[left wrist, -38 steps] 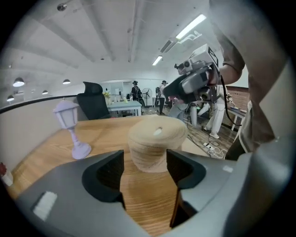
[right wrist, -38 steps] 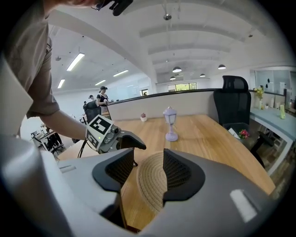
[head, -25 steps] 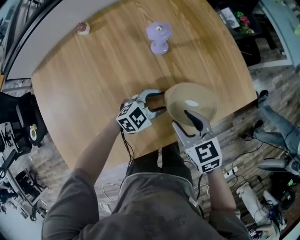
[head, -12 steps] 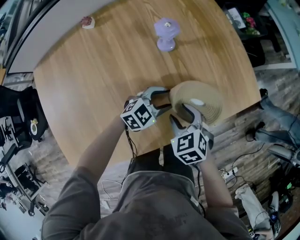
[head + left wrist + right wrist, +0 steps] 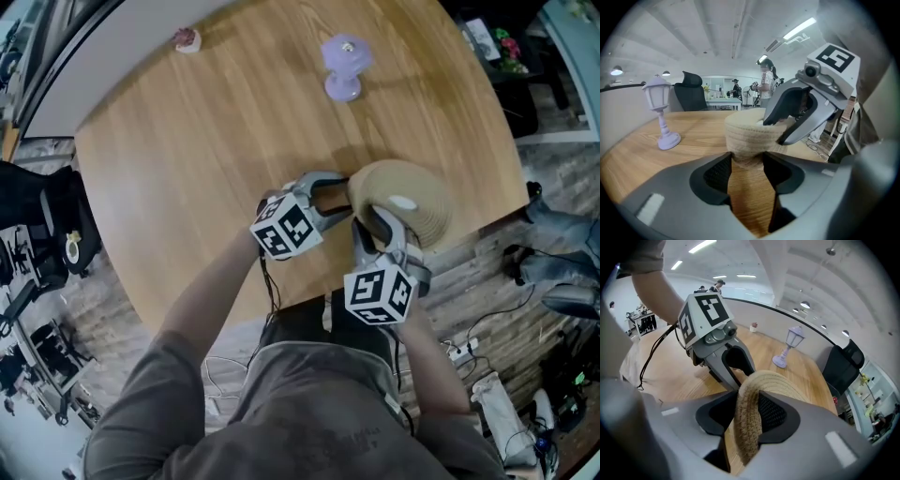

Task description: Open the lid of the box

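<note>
A: Box (image 5: 745, 133), where?
B: Near table's (image 5: 187, 159) front edge. L gripper (image 5: 746, 161) jaws just closed in, pinching its lower part.
A: R gripper (image 5: 747, 404)?
B: Jaws just narrowed too, now clamped on lid's (image 5: 749, 432) edge.

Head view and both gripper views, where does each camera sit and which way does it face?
Head view: on the person's head, looking steeply down at the table; shows both forearms, left gripper and right gripper.
Left gripper view: on that gripper, looking along its jaws, which just closed in on the box; right gripper beyond.
Right gripper view: on that gripper, looking along its jaws, which just closed in on the lid; left gripper and forearm beyond.
Shared: all three show the lamp.
</note>
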Action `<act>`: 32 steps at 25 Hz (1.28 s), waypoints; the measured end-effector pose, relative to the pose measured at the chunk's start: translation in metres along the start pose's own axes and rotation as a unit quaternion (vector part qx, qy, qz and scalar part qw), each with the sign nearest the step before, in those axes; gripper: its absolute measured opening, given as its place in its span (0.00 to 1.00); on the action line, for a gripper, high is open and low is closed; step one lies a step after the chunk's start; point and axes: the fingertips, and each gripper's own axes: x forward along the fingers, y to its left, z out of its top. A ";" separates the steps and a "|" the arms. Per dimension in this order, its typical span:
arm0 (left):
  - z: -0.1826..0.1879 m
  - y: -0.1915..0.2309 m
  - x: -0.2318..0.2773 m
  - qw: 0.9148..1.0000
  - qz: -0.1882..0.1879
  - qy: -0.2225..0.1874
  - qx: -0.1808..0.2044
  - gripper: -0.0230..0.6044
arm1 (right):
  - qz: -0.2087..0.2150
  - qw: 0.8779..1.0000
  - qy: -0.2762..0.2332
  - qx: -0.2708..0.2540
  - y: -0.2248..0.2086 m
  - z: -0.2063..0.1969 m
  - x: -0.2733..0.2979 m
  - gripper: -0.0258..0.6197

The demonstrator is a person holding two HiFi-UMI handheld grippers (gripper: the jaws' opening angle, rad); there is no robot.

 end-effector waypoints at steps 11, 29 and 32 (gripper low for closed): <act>-0.001 0.001 -0.001 1.000 0.001 0.022 -0.006 0.37 | 0.004 0.977 -0.152 0.152 -0.056 0.040 -0.066 0.19; 0.006 0.003 -0.006 0.997 0.028 0.034 -0.066 0.35 | -0.116 0.810 -0.247 0.519 -0.174 -0.064 -0.155 0.15; 0.007 0.002 -0.006 0.996 0.041 0.043 -0.065 0.31 | -0.118 0.807 -0.257 0.519 -0.179 -0.062 -0.160 0.15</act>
